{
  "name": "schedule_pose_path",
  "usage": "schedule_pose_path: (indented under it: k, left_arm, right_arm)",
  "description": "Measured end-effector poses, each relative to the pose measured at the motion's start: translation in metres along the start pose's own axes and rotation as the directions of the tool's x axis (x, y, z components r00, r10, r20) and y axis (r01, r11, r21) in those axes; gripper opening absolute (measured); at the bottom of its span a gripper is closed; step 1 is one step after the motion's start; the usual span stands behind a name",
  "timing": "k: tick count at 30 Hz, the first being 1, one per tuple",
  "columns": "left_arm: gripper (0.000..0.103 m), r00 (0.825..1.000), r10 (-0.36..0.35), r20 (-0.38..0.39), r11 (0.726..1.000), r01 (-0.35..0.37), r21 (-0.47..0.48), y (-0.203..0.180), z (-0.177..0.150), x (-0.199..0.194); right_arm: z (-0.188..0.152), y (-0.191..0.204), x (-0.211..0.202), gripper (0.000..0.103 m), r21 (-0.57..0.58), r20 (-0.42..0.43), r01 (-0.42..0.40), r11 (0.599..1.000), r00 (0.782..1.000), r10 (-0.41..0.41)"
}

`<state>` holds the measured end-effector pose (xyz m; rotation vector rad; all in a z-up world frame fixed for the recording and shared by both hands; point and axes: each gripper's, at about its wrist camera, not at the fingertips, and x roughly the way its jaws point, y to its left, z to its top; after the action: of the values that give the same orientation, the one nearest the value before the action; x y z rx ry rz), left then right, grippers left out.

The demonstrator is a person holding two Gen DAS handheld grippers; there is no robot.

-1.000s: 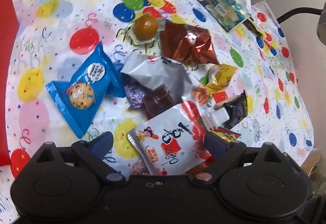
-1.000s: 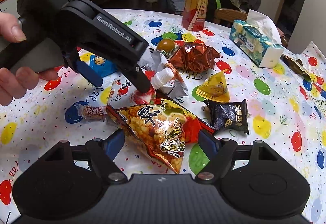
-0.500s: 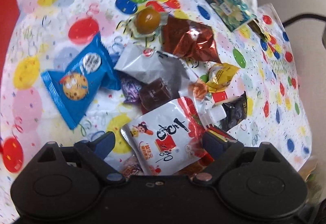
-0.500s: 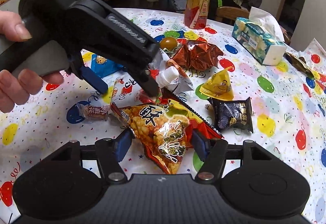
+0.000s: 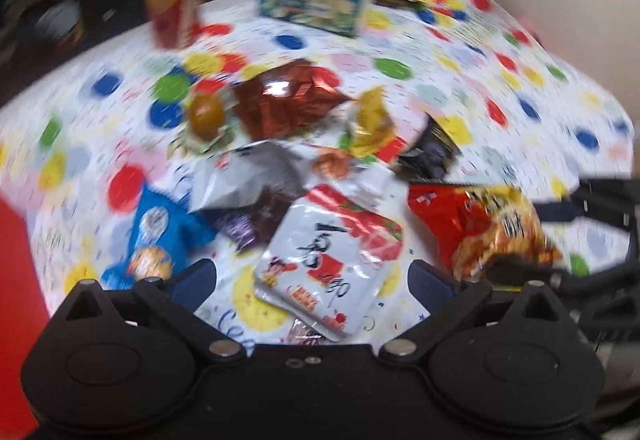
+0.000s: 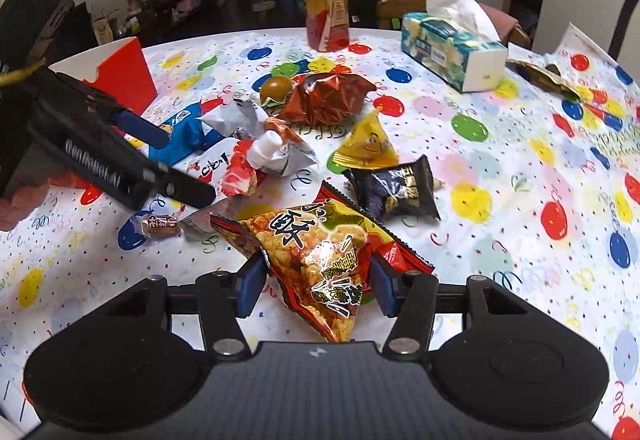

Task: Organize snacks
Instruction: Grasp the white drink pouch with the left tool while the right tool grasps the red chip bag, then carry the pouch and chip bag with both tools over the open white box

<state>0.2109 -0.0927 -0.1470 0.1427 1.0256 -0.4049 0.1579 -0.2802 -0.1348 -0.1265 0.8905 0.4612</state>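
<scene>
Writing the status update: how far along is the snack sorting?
Early. Done: nothing looks sorted; no snack shows inside the red box. In hand: the right gripper is shut on the orange crisp bag. The left gripper is open above the white pouch. Left: the blue cookie pack, brown foil bag, yellow triangle pack, black pack and small candy lie loose on the tablecloth.

Each camera sits on its own gripper, close above the tabletop, looking forward and down. The left view is blurry. Both see the same snack pile, the tissue box and the drink bottle at the far edge.
</scene>
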Motion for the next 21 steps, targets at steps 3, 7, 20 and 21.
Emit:
schedule_pose_path:
  k: [3,7,20,21]
  left_arm:
    - [0.102,1.0,-0.007,-0.004,0.998,0.007,0.069,-0.008,0.004,0.009]
    - [0.102,1.0,-0.022,-0.022,0.996,0.024,0.084,-0.01,0.006,0.02]
    - [0.074,0.999,0.037,-0.031,0.998,-0.036,0.047,-0.012,0.005,0.027]
    - [0.074,0.999,0.044,-0.032,0.999,-0.043,0.025,-0.012,0.005,0.026]
  right_arm:
    - [-0.002,-0.002,-0.002,0.055,0.005,-0.001,0.001,1.0,1.0,-0.001]
    - [-0.002,-0.007,-0.004,0.055,0.026,-0.005,-0.004,1.0,1.0,0.004]
    - [-0.001,-0.019,-0.006,0.055,0.038,-0.002,-0.032,0.999,0.999,0.032]
    - [0.0,-0.019,-0.006,0.055,0.036,-0.002,-0.035,0.999,0.999,0.035]
